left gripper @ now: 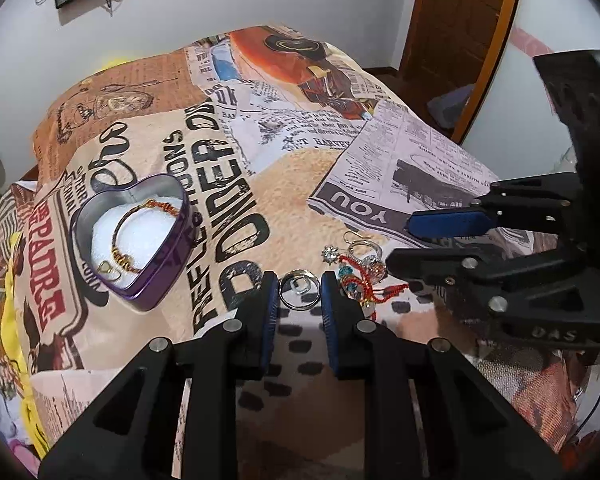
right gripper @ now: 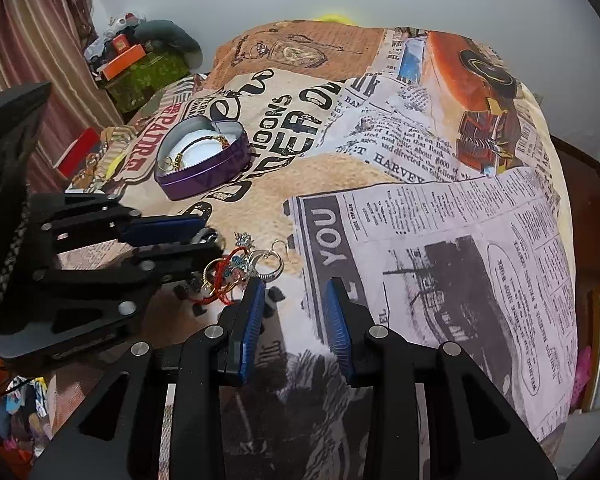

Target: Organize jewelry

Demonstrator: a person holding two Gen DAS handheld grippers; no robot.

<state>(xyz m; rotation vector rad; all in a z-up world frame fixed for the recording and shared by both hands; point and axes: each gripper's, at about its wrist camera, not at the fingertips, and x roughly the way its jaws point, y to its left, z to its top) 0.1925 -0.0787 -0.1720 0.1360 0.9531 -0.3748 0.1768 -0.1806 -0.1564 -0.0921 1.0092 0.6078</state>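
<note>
Left wrist view: mounted behind the left gripper [left gripper: 299,280], looking forward and down along its fingers, close over the printed bedspread [left gripper: 292,184] — wall and wooden door [left gripper: 460,20] beyond. Right wrist view: set likewise behind the right gripper [right gripper: 296,292], low over the same bedspread [right gripper: 420,240], facing a wall and striped curtain [right gripper: 40,40]. Shared by both — heart-shaped tin [left gripper: 134,240] [right gripper: 202,160], jewelry pile [left gripper: 356,268] [right gripper: 240,268], and each other's gripper at the frame edge.

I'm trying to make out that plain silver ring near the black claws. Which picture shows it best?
The left wrist view: the silver ring lies flat on the printed bedspread, framed between the open left gripper fingers. In the right wrist view, that gripper hides nearly all of it.
</note>
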